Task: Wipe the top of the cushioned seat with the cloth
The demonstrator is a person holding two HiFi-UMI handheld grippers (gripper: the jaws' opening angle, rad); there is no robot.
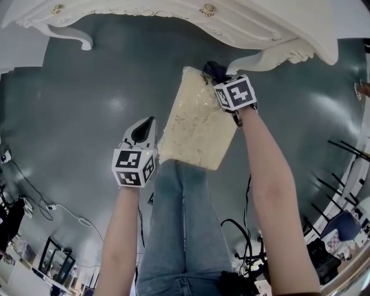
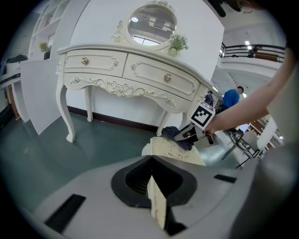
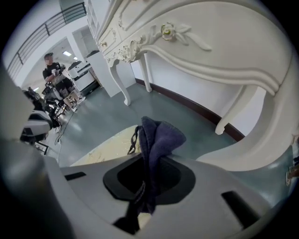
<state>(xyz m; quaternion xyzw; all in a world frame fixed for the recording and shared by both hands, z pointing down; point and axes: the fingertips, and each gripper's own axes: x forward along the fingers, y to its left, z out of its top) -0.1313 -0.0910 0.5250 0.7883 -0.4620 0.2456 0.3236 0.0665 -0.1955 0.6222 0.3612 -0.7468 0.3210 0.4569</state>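
Observation:
The cushioned seat [image 1: 196, 124] has a cream patterned top and stands on the grey-green floor in front of my knees. At its far right corner my right gripper [image 1: 218, 76] is shut on a dark blue cloth [image 1: 213, 70], which rests on the seat top. In the right gripper view the cloth [image 3: 158, 137] bunches up out of the shut jaws, with the seat [image 3: 105, 149] behind it. My left gripper [image 1: 146, 124] hangs just left of the seat, shut and holding nothing. The left gripper view shows the seat [image 2: 170, 148], the cloth [image 2: 174, 134] and the right gripper [image 2: 191, 134].
An ornate white dressing table [image 1: 173, 17] stands just beyond the seat; one curved leg [image 1: 272, 58] is close to the right gripper. My jeans-clad leg [image 1: 179, 231] touches the seat's near edge. Cables [image 1: 243, 231] and chairs [image 1: 341, 225] lie to the right. A person [image 3: 53, 70] stands far off.

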